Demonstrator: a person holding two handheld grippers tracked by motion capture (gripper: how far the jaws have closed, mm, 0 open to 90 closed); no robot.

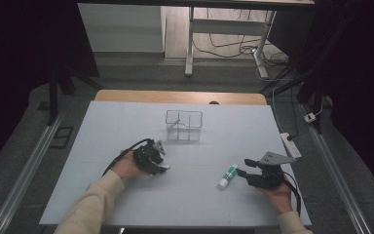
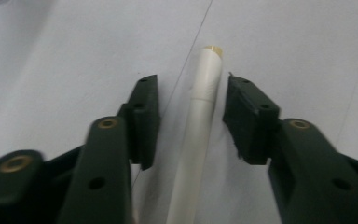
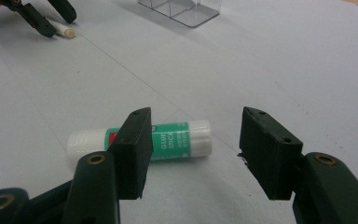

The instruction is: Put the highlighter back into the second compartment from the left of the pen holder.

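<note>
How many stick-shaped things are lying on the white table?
2. A white pen lies between the open jaws of the left gripper, not yet pressed. A green and white glue stick lies just ahead of the right gripper. The clear box may hide more.

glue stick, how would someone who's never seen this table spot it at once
On the pale table, look near the right gripper, well short of the clear divided box. The glue stick lies flat just beyond its open jaws. Its green label and white cap set it apart from the plain white pen by the left gripper.
</note>
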